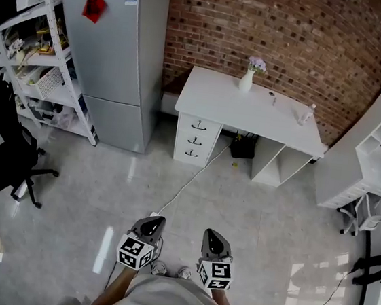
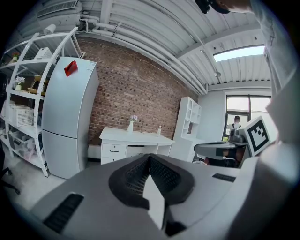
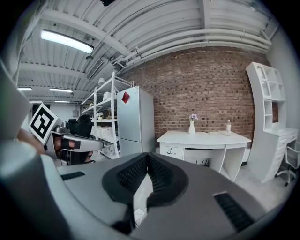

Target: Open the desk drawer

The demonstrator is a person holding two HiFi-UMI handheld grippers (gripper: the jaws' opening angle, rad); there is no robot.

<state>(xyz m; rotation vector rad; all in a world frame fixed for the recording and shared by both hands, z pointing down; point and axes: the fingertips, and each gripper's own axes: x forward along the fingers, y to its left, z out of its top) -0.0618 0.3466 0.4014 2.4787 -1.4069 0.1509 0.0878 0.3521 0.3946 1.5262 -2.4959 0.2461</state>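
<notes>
Desk [image 1: 250, 109] w/ 3 drawers [image 1: 194, 140]; L tool [image 1: 153, 223], R tool [image 1: 212, 235], jaws together

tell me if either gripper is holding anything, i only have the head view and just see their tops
Observer: No. The left gripper view shows the left gripper with its jaws together and nothing between them.
Operator: and the right one
Observer: Same there. In its own view the right gripper is shut and empty, and it is aimed roughly at the desk across the room.
Operator: is the top drawer cracked open at all
Observer: Not that I can see. The right gripper view looks at it nearly level, and the top drawer sits flush with the desk front, handle facing us.
</notes>
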